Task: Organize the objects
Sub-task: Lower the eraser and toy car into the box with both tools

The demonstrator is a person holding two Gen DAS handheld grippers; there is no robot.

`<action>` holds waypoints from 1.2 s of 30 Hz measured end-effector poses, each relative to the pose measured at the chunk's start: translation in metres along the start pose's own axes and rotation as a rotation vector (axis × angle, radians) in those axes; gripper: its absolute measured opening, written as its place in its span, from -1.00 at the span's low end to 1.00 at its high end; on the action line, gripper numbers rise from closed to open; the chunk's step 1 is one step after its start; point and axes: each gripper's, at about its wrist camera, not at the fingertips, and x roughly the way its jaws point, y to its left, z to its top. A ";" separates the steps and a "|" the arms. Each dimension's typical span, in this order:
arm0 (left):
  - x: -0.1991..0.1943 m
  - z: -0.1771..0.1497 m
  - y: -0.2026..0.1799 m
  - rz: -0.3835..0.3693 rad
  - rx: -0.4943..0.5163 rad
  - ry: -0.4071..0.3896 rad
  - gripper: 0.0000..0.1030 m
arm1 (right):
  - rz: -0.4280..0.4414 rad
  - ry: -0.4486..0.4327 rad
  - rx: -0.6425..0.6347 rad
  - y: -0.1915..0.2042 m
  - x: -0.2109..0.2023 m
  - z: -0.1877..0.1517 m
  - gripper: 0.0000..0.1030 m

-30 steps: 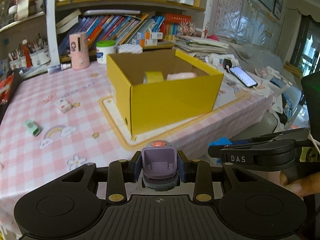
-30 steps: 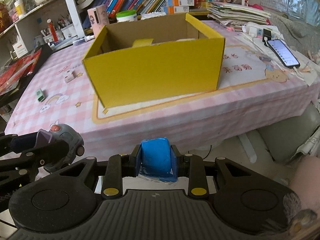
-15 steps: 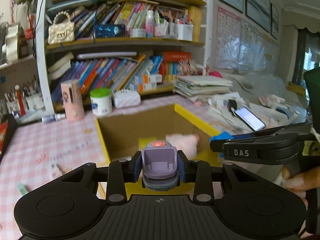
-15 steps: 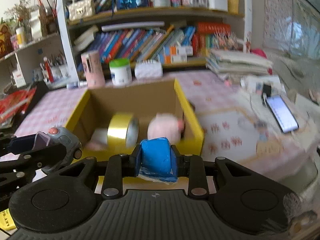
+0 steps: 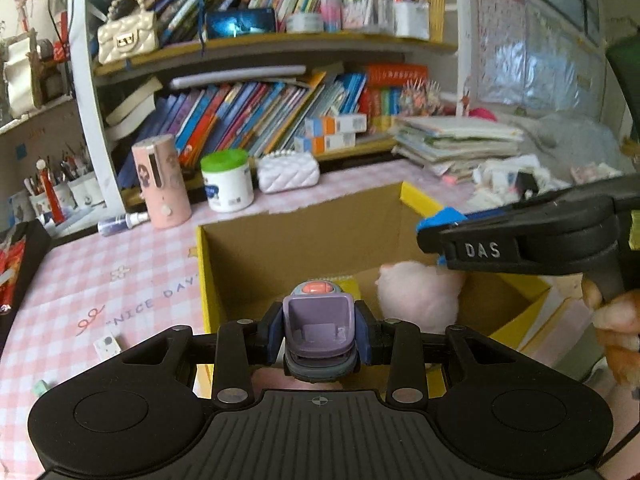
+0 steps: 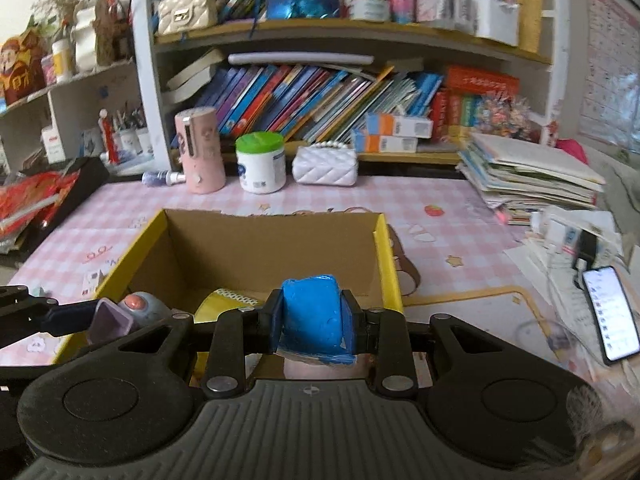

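My left gripper (image 5: 319,330) is shut on a purple-grey toy with a red button (image 5: 318,320) and holds it over the near-left part of the open yellow cardboard box (image 5: 208,280). My right gripper (image 6: 312,320) is shut on a blue block (image 6: 312,316) above the same box (image 6: 388,256). Inside the box lie a pink plush (image 5: 420,292) and a gold tape roll (image 6: 228,300). The toy and the left gripper also show at the left in the right wrist view (image 6: 120,312).
A pink cylinder (image 6: 200,152), a green-lidded white jar (image 6: 260,164) and a white quilted purse (image 6: 324,166) stand behind the box under full bookshelves. A paper stack (image 6: 528,176) and a phone (image 6: 608,312) lie at the right. A small white item (image 5: 107,345) lies left on the tablecloth.
Both grippers have risen from below the table edge and moved forward over the open box, each still holding its object. The box interior has come into view.
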 end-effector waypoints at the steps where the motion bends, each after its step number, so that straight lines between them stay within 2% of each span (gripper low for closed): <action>1: 0.004 0.000 -0.001 0.004 0.005 0.011 -0.33 | 0.007 0.009 -0.007 0.000 0.007 0.001 -0.47; 7: 0.026 -0.005 -0.004 0.028 0.027 0.077 -0.33 | 0.057 0.074 -0.076 0.005 0.043 0.003 -0.47; 11: 0.033 -0.005 0.000 0.017 -0.006 0.099 -0.33 | 0.099 0.119 -0.143 0.011 0.062 0.005 -0.47; 17: 0.035 -0.008 -0.001 0.027 -0.017 0.088 -0.31 | 0.127 0.161 -0.215 0.017 0.079 0.004 -0.48; 22: 0.036 -0.008 -0.003 0.040 -0.016 0.076 -0.25 | 0.152 0.203 -0.227 0.018 0.085 0.004 -0.48; 24: 0.036 -0.009 -0.002 0.053 -0.028 0.077 -0.11 | 0.160 0.218 -0.239 0.020 0.086 0.003 -0.48; 28: 0.034 -0.010 -0.001 0.066 -0.037 0.075 0.00 | 0.167 0.232 -0.242 0.019 0.087 0.002 -0.48; 31: 0.032 -0.010 0.000 0.076 -0.040 0.071 0.15 | 0.167 0.232 -0.242 0.019 0.087 0.002 -0.48; 32: 0.030 -0.009 0.000 0.073 -0.042 0.069 0.27 | 0.166 0.228 -0.241 0.019 0.086 0.002 -0.47; 33: 0.028 -0.009 -0.001 0.075 -0.042 0.065 0.44 | 0.165 0.220 -0.238 0.019 0.085 0.002 -0.44; 36: 0.021 -0.008 -0.004 0.076 -0.034 0.040 0.57 | 0.152 0.176 -0.213 0.016 0.080 0.003 -0.27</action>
